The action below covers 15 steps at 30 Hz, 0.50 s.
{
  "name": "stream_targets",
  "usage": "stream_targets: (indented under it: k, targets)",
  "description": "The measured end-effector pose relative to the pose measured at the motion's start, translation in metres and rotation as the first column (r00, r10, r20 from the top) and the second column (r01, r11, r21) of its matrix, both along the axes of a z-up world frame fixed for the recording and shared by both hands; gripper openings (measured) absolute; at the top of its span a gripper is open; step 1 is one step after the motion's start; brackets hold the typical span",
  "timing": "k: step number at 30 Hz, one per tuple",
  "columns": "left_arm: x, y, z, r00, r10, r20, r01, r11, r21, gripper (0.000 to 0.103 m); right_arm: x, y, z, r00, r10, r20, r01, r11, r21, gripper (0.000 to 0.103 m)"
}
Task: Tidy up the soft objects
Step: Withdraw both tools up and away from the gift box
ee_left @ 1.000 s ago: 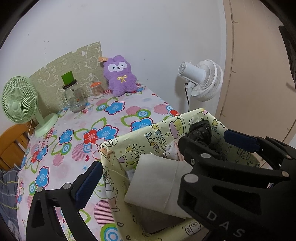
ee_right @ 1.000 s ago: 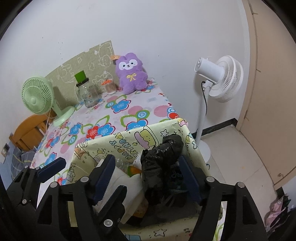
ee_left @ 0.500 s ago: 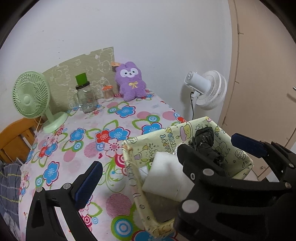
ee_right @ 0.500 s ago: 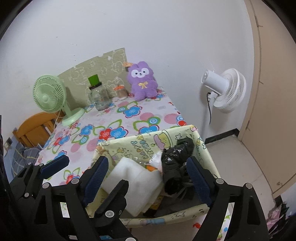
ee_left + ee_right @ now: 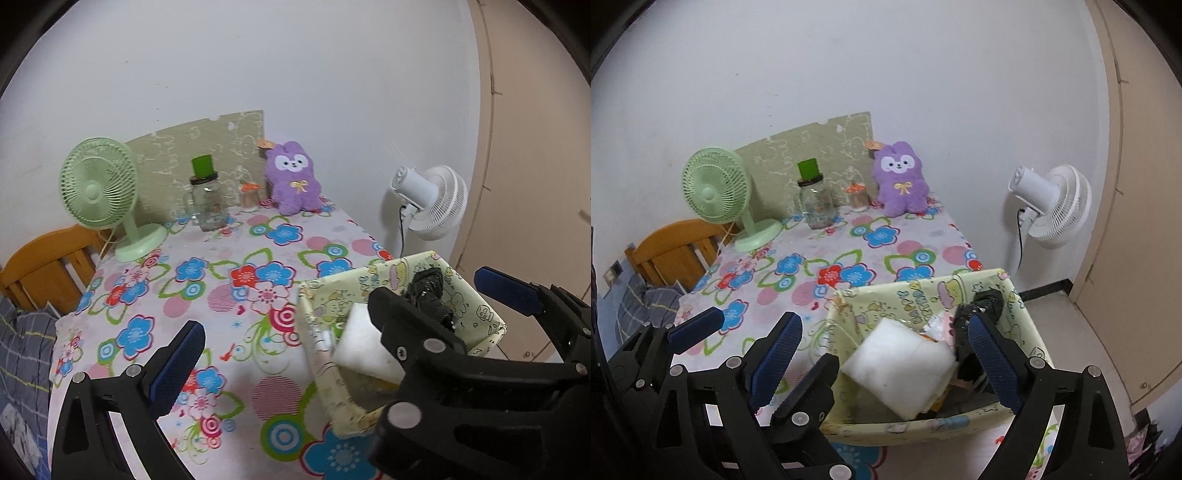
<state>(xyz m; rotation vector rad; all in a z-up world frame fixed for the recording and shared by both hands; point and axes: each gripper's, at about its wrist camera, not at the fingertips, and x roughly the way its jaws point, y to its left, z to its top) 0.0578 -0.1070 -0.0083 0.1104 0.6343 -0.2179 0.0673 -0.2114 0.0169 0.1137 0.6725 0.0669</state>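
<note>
White cushion (image 5: 901,365) lies in yellow bin (image 5: 923,295), right claw (image 5: 886,354) spread.

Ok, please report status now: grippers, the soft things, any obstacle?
Both grippers open, holding nothing. White cushion and black bag inside yellow bin. Purple plush still by wall, path unobstructed.

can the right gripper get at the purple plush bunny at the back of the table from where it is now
Probably yes, though not without travelling. The right gripper is open and empty, over the yellow fabric bin. The purple plush bunny sits against the far wall; only flowered tablecloth lies between, with the glass jar off to one side.
</note>
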Motion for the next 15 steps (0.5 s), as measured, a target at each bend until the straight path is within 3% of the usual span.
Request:
stream_targets:
  k: [15]
  targets:
    - [-0.025, 0.069, 0.016, 0.992, 0.114, 0.057, -0.112, 0.993, -0.038, 0.103, -0.023, 0.05, 0.026, 0.996, 0.06, 0.062, -0.058, 0.998, -0.032, 0.094]
